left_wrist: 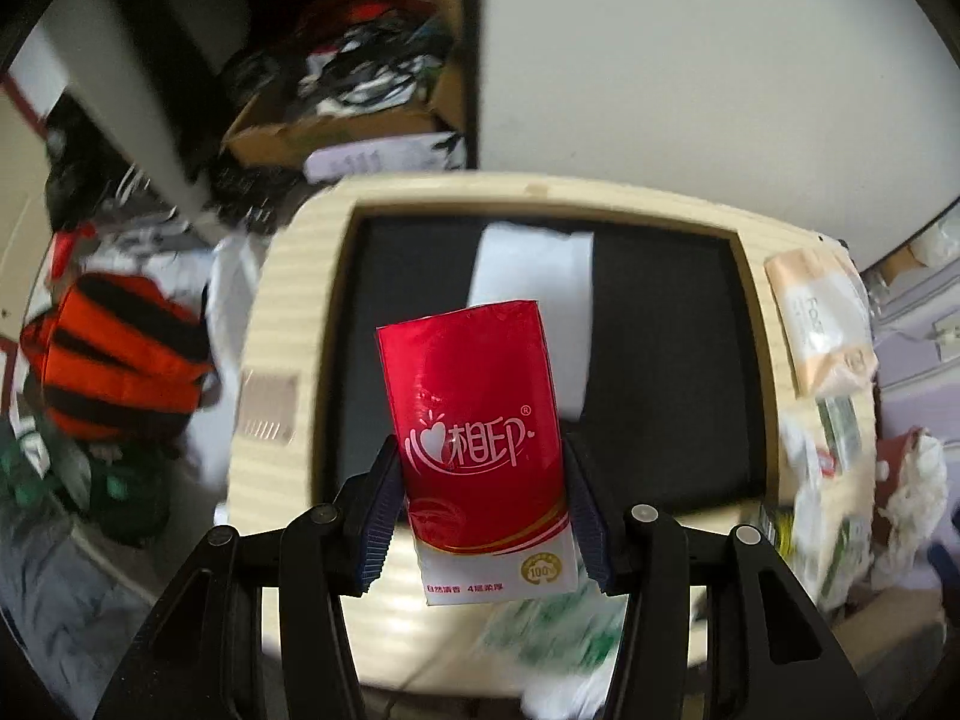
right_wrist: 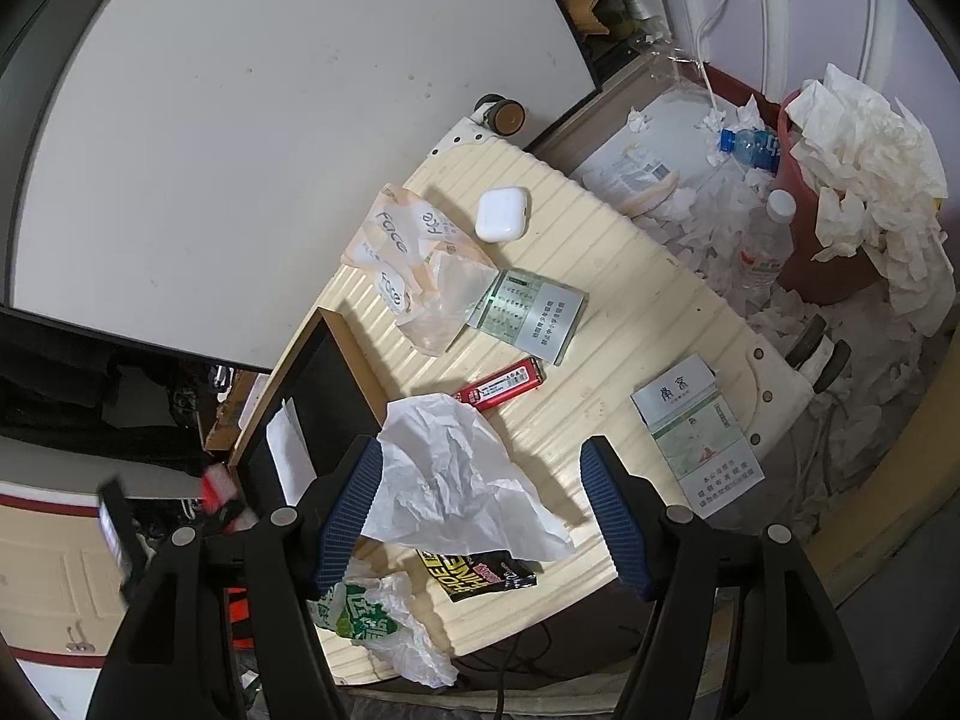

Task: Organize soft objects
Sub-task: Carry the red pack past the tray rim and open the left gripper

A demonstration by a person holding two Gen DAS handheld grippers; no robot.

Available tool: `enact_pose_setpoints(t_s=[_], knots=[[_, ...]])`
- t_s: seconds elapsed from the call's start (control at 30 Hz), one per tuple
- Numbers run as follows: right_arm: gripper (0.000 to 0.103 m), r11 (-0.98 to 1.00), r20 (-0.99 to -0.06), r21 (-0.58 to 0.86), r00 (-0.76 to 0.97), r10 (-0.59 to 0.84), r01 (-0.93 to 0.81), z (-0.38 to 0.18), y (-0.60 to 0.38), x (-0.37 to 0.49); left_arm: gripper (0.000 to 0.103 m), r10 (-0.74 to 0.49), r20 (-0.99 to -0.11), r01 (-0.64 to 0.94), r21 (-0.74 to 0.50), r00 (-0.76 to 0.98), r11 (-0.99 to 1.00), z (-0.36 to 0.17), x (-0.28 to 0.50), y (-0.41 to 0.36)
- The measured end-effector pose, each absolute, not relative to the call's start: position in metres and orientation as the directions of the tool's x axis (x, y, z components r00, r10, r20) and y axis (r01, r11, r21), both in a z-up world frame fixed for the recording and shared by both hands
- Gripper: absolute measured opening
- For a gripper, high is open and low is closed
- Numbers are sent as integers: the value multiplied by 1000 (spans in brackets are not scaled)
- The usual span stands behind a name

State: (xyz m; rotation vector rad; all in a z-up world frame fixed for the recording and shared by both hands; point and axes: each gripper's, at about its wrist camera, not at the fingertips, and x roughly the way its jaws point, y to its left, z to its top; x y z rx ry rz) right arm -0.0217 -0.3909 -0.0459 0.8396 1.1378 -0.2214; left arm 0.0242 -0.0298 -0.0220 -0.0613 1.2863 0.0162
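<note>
Cream ribbed suitcase lid (right_wrist: 630,300), left gripper (left_wrist: 483,516) clamping red tissue pack (left_wrist: 480,420) upright between its jaws, right gripper (right_wrist: 480,516) spread wide, crumpled white tissue (right_wrist: 456,480) against its left jaw

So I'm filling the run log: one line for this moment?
left gripper: shut on tissue pack | right gripper: open over crumpled tissue

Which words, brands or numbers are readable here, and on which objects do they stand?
"心相印", "100%": red tissue pack in the left gripper.
"Face": peach tissue wrapper.
"南京": grey cigarette box.
Silver box, red lighter, black-yellow packet: print too small or partly hidden.
</note>
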Motion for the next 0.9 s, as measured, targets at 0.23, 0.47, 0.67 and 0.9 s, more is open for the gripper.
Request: enact_pose_setpoints(t_s=[0.23,0.47,0.67,0.9], knots=[[67,710,-884,437,410,224,553,-50,-384,-20,48,-102,-981,-180,-131,165,975,-59,-47,23],[67,735,-903,393,383,195,552,-55,-378,-20,48,-134,-991,-231,-134,19,964,-108,-56,27],[67,754,-918,357,358,172,551,-60,-373,-19,48,-109,-993,-216,-115,40,970,-112,-38,21],[67,773,-928,323,341,148,545,-63,-368,-17,80,-120,-992,-285,-125,35,950,-114,-34,33]])
